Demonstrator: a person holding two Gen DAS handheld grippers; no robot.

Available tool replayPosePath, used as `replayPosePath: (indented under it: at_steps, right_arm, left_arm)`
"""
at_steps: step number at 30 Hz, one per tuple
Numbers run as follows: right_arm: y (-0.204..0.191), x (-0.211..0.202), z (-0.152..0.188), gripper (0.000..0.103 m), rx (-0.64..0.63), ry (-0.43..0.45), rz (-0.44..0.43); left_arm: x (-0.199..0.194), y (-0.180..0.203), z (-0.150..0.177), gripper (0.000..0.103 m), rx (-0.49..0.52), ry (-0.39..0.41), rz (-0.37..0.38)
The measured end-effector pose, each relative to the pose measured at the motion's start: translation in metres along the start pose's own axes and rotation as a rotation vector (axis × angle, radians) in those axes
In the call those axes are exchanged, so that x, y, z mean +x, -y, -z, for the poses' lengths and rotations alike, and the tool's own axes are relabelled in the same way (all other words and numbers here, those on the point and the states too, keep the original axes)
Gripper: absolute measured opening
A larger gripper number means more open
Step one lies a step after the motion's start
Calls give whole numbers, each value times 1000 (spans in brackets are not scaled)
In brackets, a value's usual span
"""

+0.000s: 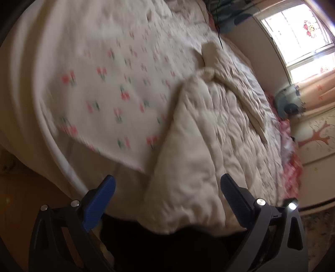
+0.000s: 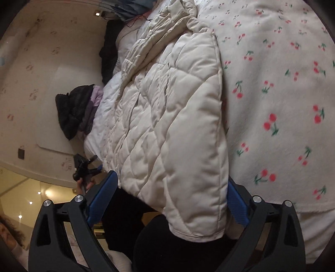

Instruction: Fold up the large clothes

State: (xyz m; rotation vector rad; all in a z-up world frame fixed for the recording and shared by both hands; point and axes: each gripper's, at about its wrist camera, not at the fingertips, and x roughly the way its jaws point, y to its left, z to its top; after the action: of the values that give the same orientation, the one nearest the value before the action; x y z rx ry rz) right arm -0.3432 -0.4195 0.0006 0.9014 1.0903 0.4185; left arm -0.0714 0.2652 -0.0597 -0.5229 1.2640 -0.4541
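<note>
Cream quilted jacket point(image 2: 167, 117), lying flat on the cherry-print blanket point(image 2: 282, 87) that covers the bed; its long folded edge runs beside the bare printed area, and its lower end hangs just past the bed's near edge. A ribbed cuff or hem point(image 2: 180, 10) shows at the jacket's far end. In the left wrist view the same jacket point(image 1: 209, 134) appears blurred, with a sleeve point(image 1: 236, 90) laid across its upper surface.

Right gripper point(image 2: 169, 198): jaws spread wide, the blue-padded fingers point(image 2: 100, 200) standing on either side of the jacket's overhanging end; the pads do not press on the fabric, and contact on the right-hand side cannot be judged, since the jacket covers part of that finger.

Left gripper point(image 1: 167, 190): jaws likewise spread, nothing pinched, poised over the jacket's near end, its fingertips apart from the cloth. From the right wrist view this gripper point(image 2: 85, 167) is seen small, beyond the jacket's left border, held in a hand point(image 2: 83, 186).

Beyond the jacket: a dark garment pile point(image 2: 73, 108) on the bed's far side; a window point(image 1: 297, 33) past the jacket's sleeve. No containers are visible
</note>
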Motion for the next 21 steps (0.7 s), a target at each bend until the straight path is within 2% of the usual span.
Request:
replayPosePath:
  at_steps: [5,8,9,11,12,13,14,15,18,21]
  right_arm:
    - [10,3,-3,96,47,34,-61]
    - [18,5,-4,96,84,37,-48]
    - [18,6,-4,96,85,38,-42]
    - [12,10,-6,95,48,36,-31]
    - [9,10,-5,89,28,42,-15]
    - [8,13,-4,66,21,43,-9]
    - [7,13,-2,49,25,54,10]
    - [6,14,-1,17,25,71,32]
    - [-11,15,0,13,-25,118,41]
    - [-42,-8,1,11,-87,213,-33]
  left_arm:
    - [20,17,22,96,46,-63,59]
    - [26,21,25,96,39,-46,18]
    - [27,20,25,92,16,-47,22]
    - [26,17,28,71,-32,-52,54]
    - [28,17,29,49,-34,-65,71]
    - [28,21,30,35,-20,-74,57]
    - [27,23,31,32,-8,-69,44]
    - [24,27,31,24,2,-62,49]
    - [12,38,31,16,-8,-36,108]
    - [-17,62,27,14,25,8,187]
